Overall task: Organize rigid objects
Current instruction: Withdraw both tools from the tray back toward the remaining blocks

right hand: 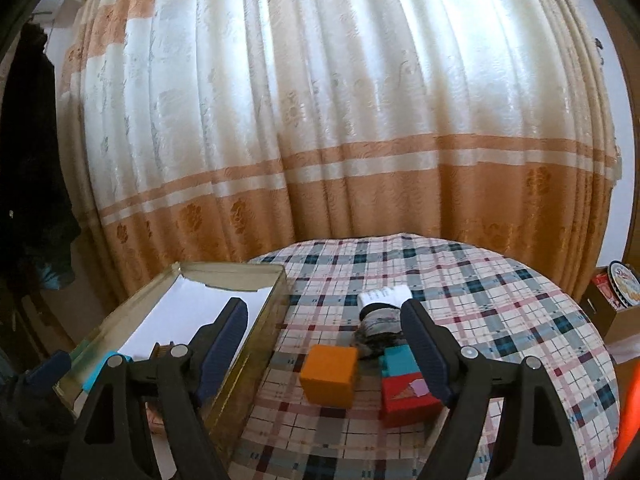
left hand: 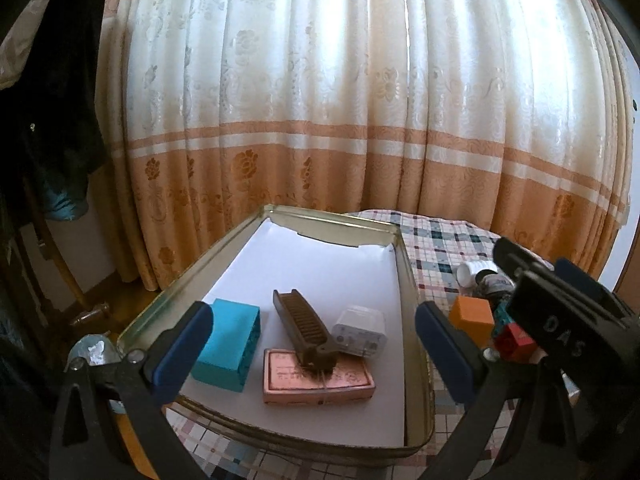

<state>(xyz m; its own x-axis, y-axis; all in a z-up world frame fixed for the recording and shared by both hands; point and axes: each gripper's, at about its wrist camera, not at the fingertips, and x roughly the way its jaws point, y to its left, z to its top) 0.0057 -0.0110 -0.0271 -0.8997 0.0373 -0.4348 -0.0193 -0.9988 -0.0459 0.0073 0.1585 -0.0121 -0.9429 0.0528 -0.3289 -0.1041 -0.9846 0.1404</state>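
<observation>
A gold metal tin lined with white paper holds a teal block, a brown comb, a white charger plug and a flat pink box under the comb's end. My left gripper stands open over the tin's near end, with nothing between its pads. To the right of the tin, my right gripper hangs open above an orange cube, a red box, a teal block and a lying bottle with a white cap.
The round table has a plaid cloth. A cream and orange curtain hangs close behind it. A cardboard box with a round tin stands at the far right. Dark clothing hangs at the left over a wooden floor.
</observation>
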